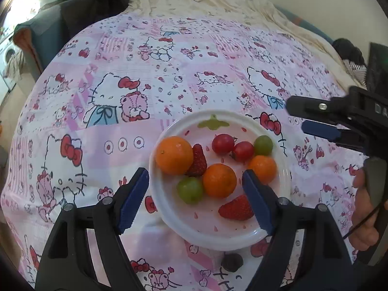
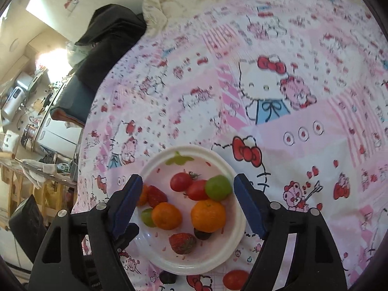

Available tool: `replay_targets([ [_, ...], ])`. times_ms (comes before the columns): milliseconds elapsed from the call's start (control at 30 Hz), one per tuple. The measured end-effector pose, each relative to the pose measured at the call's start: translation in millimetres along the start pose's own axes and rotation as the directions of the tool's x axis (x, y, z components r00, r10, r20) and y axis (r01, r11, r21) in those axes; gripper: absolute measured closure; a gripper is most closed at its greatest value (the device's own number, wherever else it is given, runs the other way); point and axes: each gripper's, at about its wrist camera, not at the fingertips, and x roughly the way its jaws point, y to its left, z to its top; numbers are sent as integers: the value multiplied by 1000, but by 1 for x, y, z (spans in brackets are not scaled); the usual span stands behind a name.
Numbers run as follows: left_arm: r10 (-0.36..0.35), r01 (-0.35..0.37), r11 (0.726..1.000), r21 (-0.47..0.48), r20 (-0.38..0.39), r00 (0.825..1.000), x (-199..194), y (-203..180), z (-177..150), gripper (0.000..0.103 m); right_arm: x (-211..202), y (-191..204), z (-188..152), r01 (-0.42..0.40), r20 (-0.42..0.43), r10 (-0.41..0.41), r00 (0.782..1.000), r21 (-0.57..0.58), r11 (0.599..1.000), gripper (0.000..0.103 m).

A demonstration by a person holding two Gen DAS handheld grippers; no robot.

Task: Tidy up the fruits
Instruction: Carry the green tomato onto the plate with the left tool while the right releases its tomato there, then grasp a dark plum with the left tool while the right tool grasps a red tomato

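A white plate (image 1: 169, 208) on the cartoon-print cloth holds three oranges (image 1: 174, 155), two strawberries (image 1: 236, 208), two cherry tomatoes (image 1: 223, 143) and two green grapes (image 1: 190, 189). My left gripper (image 1: 194, 172) hovers open over the plate's near half, with nothing between its blue pads. My right gripper (image 2: 188, 177) also stands open above the plate (image 2: 155, 160), empty; in the left wrist view the right gripper (image 1: 304, 118) reaches in from the right. In the right wrist view a dark grape (image 2: 202, 234) lies on the plate beside an orange (image 2: 208, 215).
Off the plate, a dark grape (image 1: 232, 262) and a red tomato (image 2: 235, 278) lie on the cloth near its front rim. A person's hand (image 1: 363, 213) holds the right gripper. Dark clothing (image 2: 109, 31) and a crumpled cream sheet (image 1: 206, 0) lie at the far edge.
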Motion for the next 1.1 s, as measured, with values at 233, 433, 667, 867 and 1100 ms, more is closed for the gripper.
replay_targets([
  [233,21,-20,995,-99,5,1000,-11,23,-11,26,-26,10,-17,12,26,-12,1000,-21,1000,23],
  [433,56,-53,997,-63,50,997,-42,23,-19,26,-53,21,-26,49,58,-43,997,-99,994,23],
  [667,37,-30,992,-121,55,998,-70,30,-34,26,-81,10,-48,30,83,-28,996,-22,999,23],
  [867,59,-53,990,-128,47,997,-83,29,-47,26,-102,1,-71,44,86,-44,995,7,999,23],
  [1100,18,-28,994,-107,-94,995,-59,16,-67,26,-112,-22,-100,103,50,-106,993,51,993,23],
])
